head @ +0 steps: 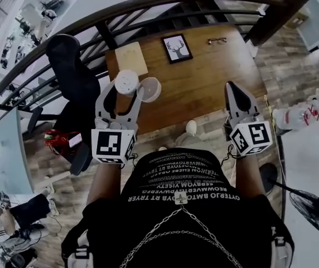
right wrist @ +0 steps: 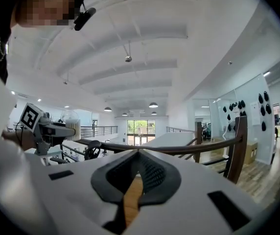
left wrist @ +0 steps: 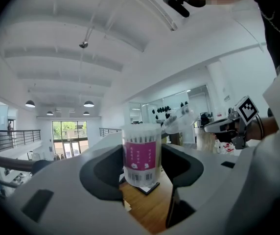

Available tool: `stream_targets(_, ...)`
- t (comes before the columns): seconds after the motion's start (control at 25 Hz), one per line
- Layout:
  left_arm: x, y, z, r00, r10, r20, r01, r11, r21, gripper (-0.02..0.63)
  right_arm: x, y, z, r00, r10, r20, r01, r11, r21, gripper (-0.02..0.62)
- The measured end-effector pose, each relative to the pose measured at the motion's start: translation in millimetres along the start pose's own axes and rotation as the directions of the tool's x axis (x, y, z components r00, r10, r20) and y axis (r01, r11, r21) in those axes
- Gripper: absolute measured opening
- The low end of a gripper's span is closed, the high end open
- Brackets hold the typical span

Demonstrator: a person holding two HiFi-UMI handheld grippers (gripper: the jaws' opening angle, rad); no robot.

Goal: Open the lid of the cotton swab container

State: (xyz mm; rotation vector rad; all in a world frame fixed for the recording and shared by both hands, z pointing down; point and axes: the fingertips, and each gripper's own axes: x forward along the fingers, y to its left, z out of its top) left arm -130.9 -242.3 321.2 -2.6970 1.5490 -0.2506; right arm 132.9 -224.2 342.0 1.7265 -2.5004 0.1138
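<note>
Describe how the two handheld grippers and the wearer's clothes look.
Both the left gripper and the right gripper are light grey plastic two-jaw tools with tapering jaws lined by black textured pads. Each carries a white cube printed with black square markers. The person wears a black T-shirt with white lettering and a silver chain.

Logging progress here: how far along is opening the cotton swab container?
Done, apparently: the lid hangs flipped open beside the cotton swab container, swab tips exposed. In hand: the left hand-held gripper clamps the container. The right hand-held gripper is shut and empty. Nothing obvious remains.
</note>
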Motion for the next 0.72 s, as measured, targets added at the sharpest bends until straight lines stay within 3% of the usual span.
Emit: stream_targets(0.72, 48, -26, -12, 0.999, -0.012, -0.048, 0.013, 1.000, 0.028, 0.256, 30, -9, -20, 0.995, 0.101, -0.026, -0.102, 0.995, -0.020, 0.015)
